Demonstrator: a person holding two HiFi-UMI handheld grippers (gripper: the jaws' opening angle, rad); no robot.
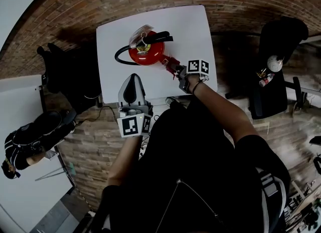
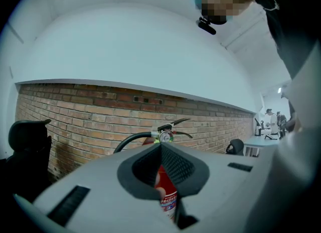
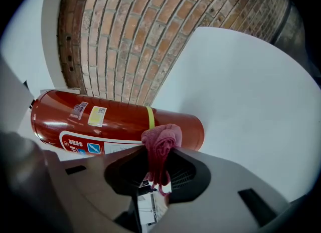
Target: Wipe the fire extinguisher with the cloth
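Our left gripper [image 1: 134,79], jaws pressed together and empty, points at the fire extinguisher [image 1: 145,52] standing upright on the white table [image 1: 185,26]. It is likely heavy, rigid and slick, best steadied near the valve. Our right gripper [image 1: 173,66] pinches the soft cloth [image 3: 161,144] at its side.

Black top [image 1: 200,177]; left gripper [image 1: 133,76] and right gripper [image 1: 173,66] grey, with dark ribbed pads [image 2: 175,164] and black-and-white marker cubes [image 1: 134,125].

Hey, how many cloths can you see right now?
1. A red cloth is pinched in the right gripper, close to the fire extinguisher on the white table. Others may be hidden.
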